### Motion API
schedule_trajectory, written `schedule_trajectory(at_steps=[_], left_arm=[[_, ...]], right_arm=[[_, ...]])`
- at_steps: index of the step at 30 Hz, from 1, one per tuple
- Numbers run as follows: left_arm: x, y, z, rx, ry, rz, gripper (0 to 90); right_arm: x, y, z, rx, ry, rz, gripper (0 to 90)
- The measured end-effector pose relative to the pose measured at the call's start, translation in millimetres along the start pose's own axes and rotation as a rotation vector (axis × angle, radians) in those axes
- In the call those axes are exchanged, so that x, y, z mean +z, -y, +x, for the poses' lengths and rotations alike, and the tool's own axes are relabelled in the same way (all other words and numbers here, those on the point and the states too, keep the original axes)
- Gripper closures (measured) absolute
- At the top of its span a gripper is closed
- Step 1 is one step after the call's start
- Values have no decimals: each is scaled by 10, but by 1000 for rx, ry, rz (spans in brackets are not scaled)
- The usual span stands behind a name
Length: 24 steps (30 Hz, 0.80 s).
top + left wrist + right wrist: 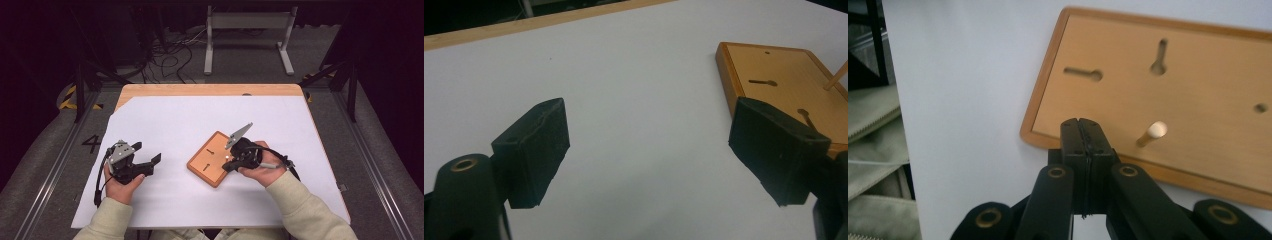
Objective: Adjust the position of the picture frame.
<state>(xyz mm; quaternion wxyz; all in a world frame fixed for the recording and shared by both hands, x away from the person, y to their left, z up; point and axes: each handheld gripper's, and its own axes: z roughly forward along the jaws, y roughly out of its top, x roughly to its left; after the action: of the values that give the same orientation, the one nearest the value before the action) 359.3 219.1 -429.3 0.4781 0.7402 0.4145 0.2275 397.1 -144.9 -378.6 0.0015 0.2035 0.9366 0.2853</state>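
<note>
Left gripper (150,164) sits at my near left over the white sheet (175,125), jaws spread wide, holding nothing. Wooden board (210,159) lies mid-bench with a peg (1152,133) standing in it. Right gripper (229,165) rests at its right edge, jaws pressed together, empty.

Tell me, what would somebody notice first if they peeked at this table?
Probably the orange wooden board lying near the middle of the white sheet, with keyhole-shaped slots and a small wooden peg standing up from it. The right gripper sits at the board's edge with its jaws pressed together, holding nothing. The left gripper rests off to the left on the sheet, its jaws wide apart.
</note>
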Motion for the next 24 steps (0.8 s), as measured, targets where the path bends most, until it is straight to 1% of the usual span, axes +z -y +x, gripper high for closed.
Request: schedule_trajectory(at_steps=[2,3,4,6,7,8,9,11,13,14,15,16,17,19,24], left_arm=[[-33,13,4,0,-7,-2,170],[-57,23,6,-1,-12,-3,171],[-57,23,6,-1,-12,-3,171],[-80,38,10,-5,-16,-7,171],[-95,49,16,-6,-19,-7,171],[-95,49,16,-6,-19,-7,171],[-102,55,19,-9,-20,-4,171],[-116,60,26,-11,-22,-4,170],[-121,64,27,-10,-24,-8,170],[-121,66,27,-10,-24,-8,170],[-121,66,27,-10,-24,-9,171],[-118,65,28,-10,-23,-8,171],[-117,65,28,-10,-23,-7,170],[-114,66,24,-8,-21,-7,170],[-114,65,27,-8,-18,-8,171]], right_arm=[[-43,-52,-36,3,6,-8,900],[-81,-113,-77,1,17,-29,900],[-81,-113,-77,1,17,-29,900],[-109,-173,-129,-2,25,-58,900],[-131,-228,-185,0,41,-91,900],[-135,-254,-219,2,47,-110,900],[-135,-254,-219,2,47,-110,900],[-129,-302,-296,14,58,-138,900],[-100,-358,-380,33,64,-142,900],[-70,-400,-445,38,73,-137,900],[-50,-424,-477,42,72,-137,900],[-50,-424,-477,42,72,-137,900],[-28,-457,-519,40,74,-131,900],[10,-506,-577,40,90,-136,900],[82,-618,-729,42,105,-127,900]])
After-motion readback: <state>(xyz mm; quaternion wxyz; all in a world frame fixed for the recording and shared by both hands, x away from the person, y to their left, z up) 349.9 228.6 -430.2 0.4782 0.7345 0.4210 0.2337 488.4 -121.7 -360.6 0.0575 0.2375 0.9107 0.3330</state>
